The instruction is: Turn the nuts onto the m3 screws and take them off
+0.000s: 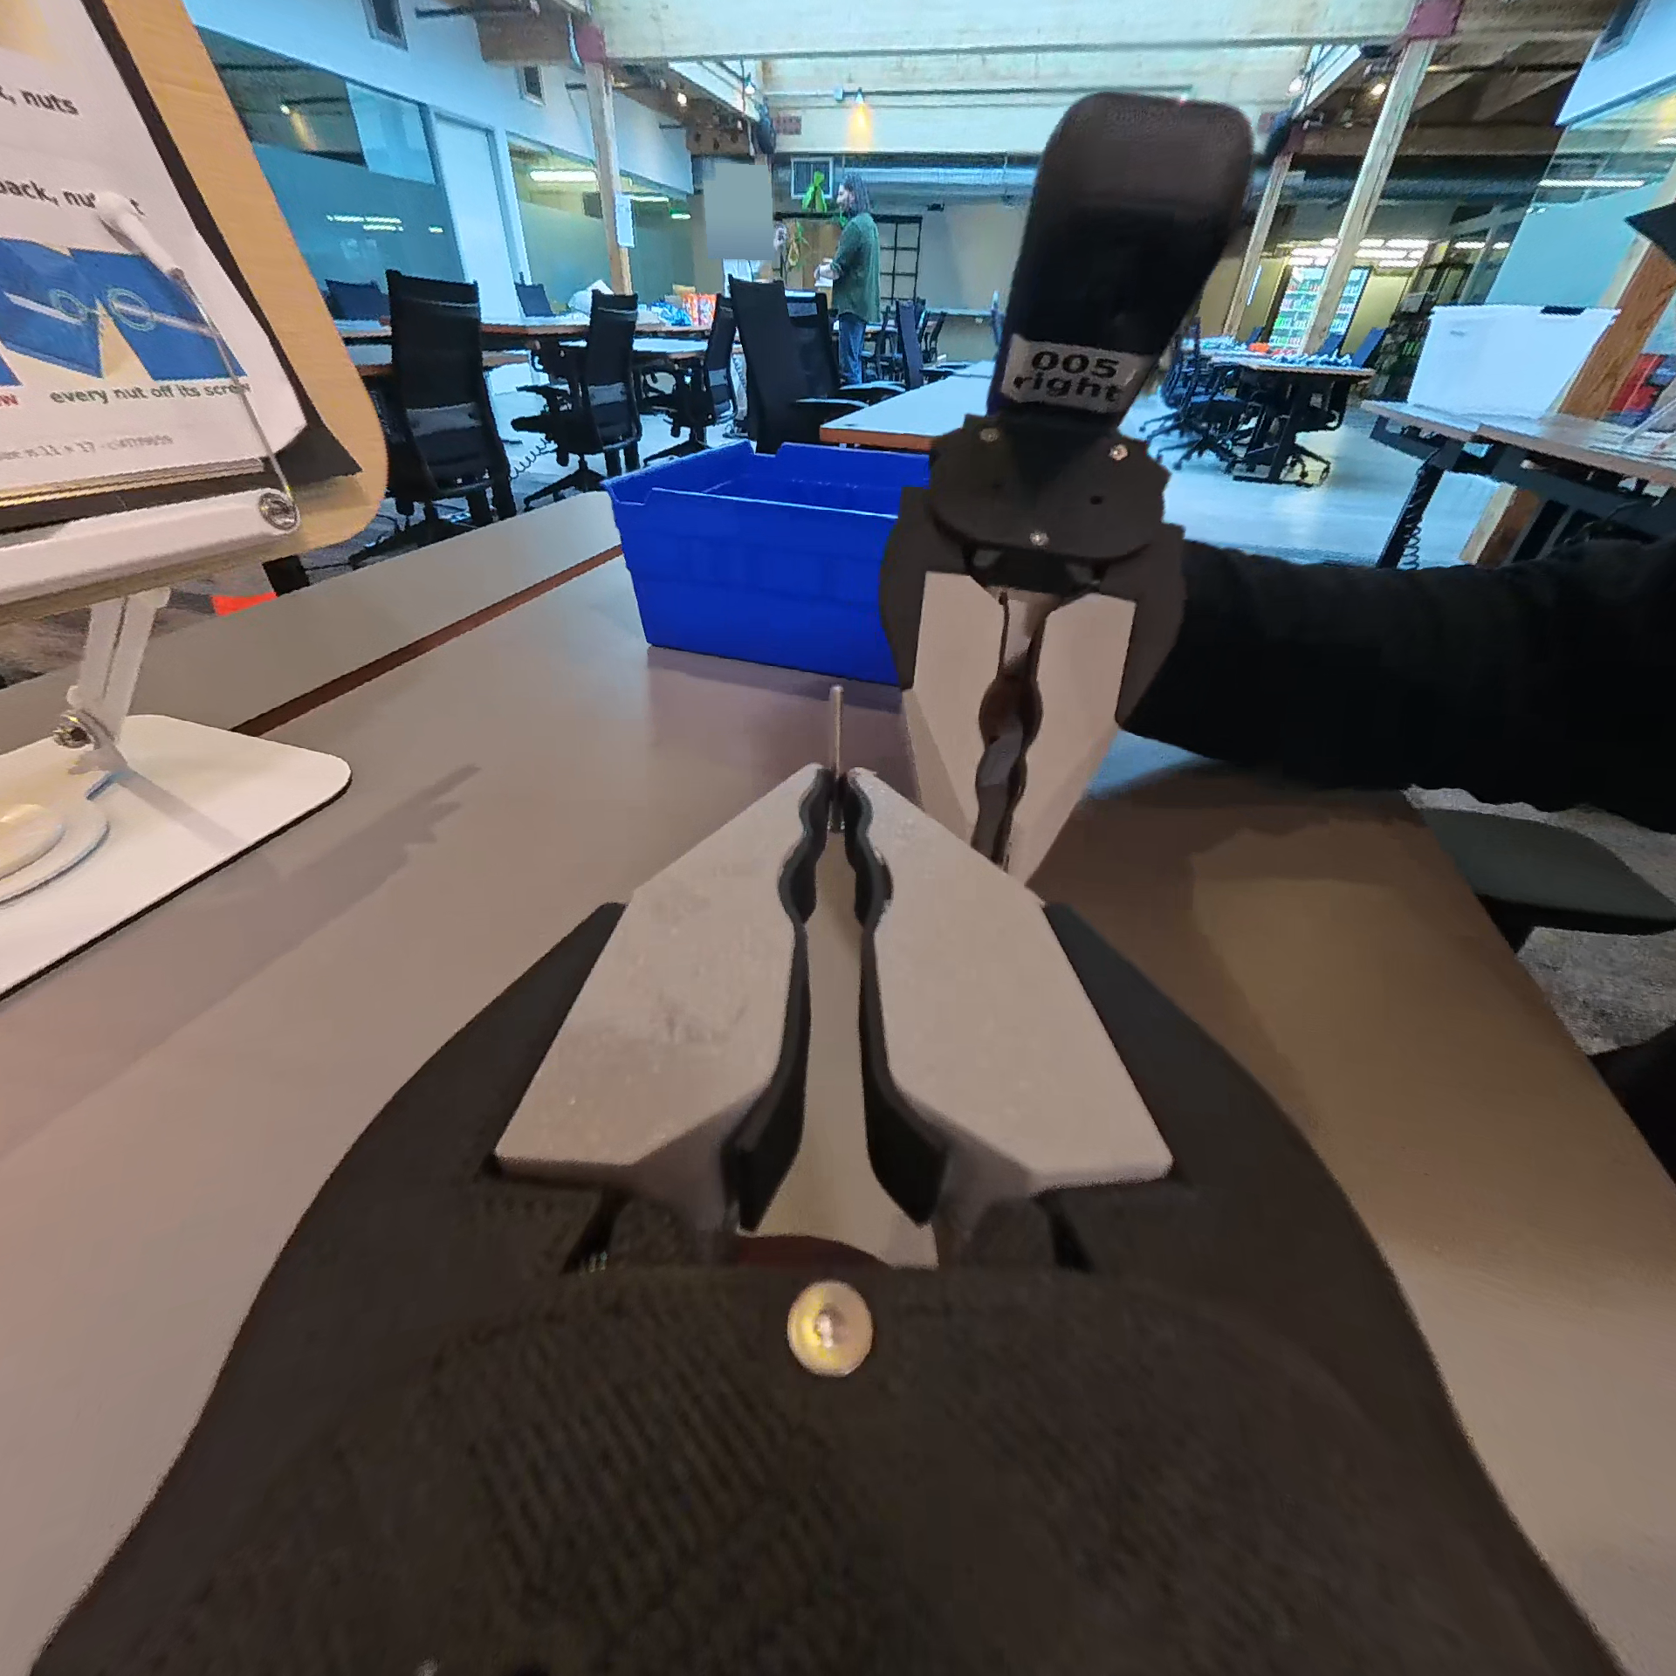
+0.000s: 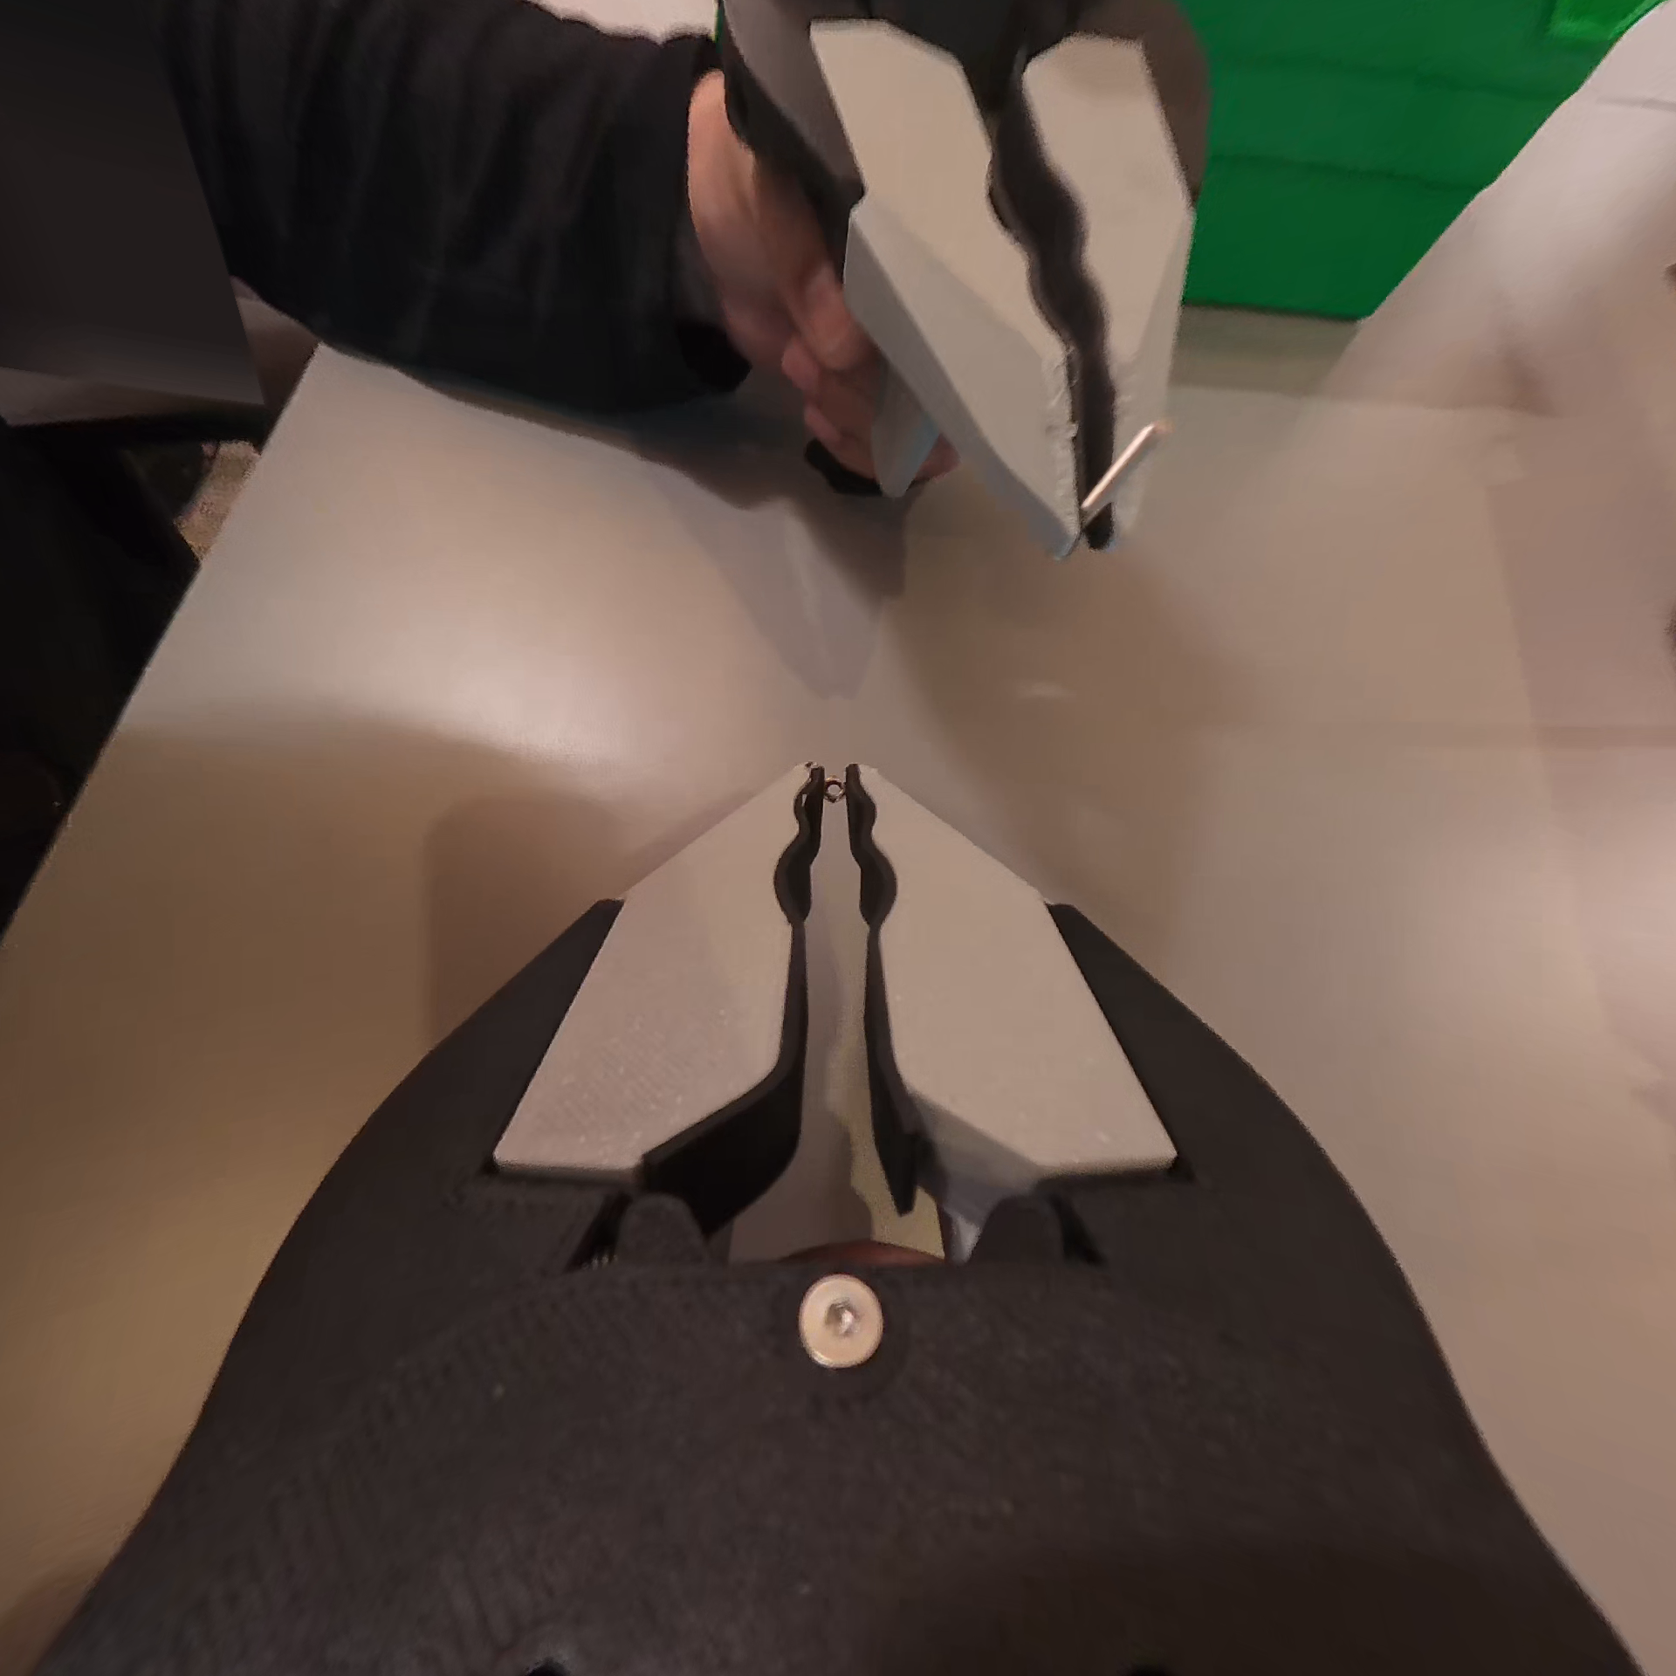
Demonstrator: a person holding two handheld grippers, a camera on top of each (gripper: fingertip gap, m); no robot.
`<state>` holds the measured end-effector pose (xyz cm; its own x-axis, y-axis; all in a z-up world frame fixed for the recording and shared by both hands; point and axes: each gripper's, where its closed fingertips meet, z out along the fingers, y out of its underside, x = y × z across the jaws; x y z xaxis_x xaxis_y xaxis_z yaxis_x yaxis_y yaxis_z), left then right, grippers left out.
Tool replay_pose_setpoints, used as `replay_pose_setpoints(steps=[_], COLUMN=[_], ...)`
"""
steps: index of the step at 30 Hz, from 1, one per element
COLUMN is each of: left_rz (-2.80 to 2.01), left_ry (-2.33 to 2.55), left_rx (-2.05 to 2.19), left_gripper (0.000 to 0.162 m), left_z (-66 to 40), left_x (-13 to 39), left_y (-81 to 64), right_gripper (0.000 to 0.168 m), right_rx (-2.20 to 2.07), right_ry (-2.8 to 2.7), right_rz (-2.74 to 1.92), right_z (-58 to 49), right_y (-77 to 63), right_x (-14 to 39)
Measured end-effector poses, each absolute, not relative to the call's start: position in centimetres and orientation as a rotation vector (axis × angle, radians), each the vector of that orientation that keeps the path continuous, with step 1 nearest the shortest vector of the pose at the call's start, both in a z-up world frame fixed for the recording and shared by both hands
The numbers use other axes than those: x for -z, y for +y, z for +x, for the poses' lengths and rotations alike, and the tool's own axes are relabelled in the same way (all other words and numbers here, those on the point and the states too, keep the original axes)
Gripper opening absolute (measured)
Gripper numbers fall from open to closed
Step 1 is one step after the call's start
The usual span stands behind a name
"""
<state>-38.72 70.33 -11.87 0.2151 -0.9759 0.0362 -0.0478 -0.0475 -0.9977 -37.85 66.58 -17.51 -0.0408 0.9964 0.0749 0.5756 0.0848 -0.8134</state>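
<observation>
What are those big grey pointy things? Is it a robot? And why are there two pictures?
No robot: a person holds a grabbing tool in each hand, with a camera on each tool. One picture looks along the left gripper, whose grey fingers pinch a thin metal screw. The other looks along the right gripper, which pinches a tiny nut. Each picture also shows the other tool farther off. Below is a grey table with a blue bin and a paper stand.
</observation>
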Motion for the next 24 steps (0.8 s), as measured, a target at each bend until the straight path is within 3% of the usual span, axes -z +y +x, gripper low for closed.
replay_pose_setpoints(steps=[12,24], left_rz=[-1.318,-1.176], left_ry=[1.184,1.022], left_rx=[1.12,1.371], left_gripper=[0.0,0.0], left_z=[-38.0,-37.9], left_x=[12.7,9.1], left_y=[68.3,66.9], right_gripper=[0.002,0.001], right_rx=[-0.824,-0.982], right_ry=[-1.567,-1.585], right_rz=[-1.506,-1.441], right_z=[-37.1,-38.2], right_y=[67.7,66.7], right_x=[11.2,6.8])
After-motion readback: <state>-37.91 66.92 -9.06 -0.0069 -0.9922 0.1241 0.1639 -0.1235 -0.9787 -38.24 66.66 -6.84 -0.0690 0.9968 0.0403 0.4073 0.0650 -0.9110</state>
